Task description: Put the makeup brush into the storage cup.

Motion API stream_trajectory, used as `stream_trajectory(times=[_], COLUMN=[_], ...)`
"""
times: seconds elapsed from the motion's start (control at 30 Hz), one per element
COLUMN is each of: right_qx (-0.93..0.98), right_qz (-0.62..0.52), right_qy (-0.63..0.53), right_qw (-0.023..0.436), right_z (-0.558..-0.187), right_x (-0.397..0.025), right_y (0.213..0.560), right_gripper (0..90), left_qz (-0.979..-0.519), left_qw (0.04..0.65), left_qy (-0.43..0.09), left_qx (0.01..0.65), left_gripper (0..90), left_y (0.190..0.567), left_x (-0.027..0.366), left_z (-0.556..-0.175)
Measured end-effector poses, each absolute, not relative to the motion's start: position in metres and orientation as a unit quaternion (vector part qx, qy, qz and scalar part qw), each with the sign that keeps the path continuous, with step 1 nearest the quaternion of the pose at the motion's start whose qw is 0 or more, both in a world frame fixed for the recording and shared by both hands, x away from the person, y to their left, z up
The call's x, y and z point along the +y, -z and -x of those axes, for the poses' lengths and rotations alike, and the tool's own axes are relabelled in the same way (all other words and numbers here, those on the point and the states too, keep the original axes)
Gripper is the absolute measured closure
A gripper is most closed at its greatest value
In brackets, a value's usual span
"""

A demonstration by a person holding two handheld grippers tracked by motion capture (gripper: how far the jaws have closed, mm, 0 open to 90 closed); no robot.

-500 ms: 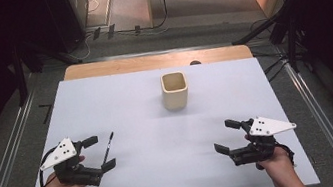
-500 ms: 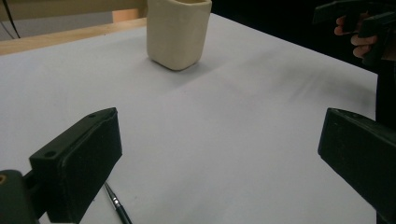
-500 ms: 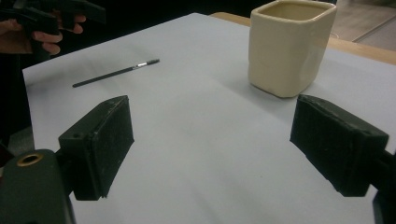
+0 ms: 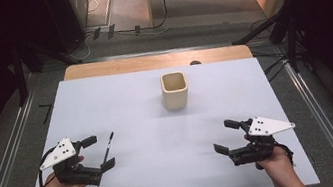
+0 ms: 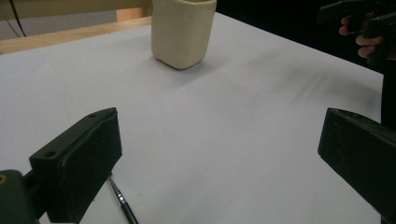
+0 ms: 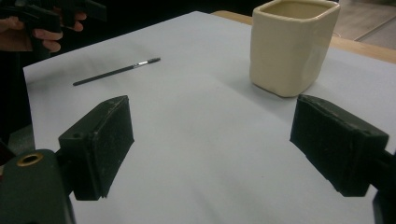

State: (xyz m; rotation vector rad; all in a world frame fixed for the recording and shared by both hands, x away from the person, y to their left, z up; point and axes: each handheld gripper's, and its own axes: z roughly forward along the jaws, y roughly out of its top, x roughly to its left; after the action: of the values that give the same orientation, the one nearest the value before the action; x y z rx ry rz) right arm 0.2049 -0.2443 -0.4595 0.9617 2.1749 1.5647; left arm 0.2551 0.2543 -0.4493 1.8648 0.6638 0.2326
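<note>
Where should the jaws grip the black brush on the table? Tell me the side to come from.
Grip the brush mid-handle, coming straight down with the left gripper, jaws across its length. It lies flat and thin on the white table, so probably only the two long sides offer a hold.

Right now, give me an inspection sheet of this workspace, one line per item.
Surface: white sheet over a wooden table, flat.
Job's things: thin black brush lying flat by the left tool; cream cup upright, far centre, interior not visible.
Clutter: nothing seen on the sheet.
Grippers: left tool open, jaws either side of the brush's near end, nothing held; right tool open, holding nothing.
Cables: black cable trailing from the right tool; more cables on the floor beyond the table.
Surroundings: metal rails on both sides, dark stands.
</note>
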Motion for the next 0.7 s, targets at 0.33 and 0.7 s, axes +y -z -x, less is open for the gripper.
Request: stream_trajectory(times=[0.33, 0.7], right_qx=[0.757, 0.758], right_qz=[-0.333, -0.335], right_qy=[-0.543, -0.539], right_qw=[0.146, 0.149], right_z=[-0.2053, -0.2052], right_x=[-0.2439, -0.2442], right_y=[0.4597, 0.4598], right_gripper=[14.2, 14.2], left_qz=[-0.784, -0.783], left_qw=[0.542, 0.531], left_qy=[-0.103, -0.118], left_qx=[0.284, 0.302], left_gripper=[0.0, 0.0], left_y=[0.4486, 0.4459], left_x=[0.2551, 0.2571], left_z=[-0.2552, -0.2551])
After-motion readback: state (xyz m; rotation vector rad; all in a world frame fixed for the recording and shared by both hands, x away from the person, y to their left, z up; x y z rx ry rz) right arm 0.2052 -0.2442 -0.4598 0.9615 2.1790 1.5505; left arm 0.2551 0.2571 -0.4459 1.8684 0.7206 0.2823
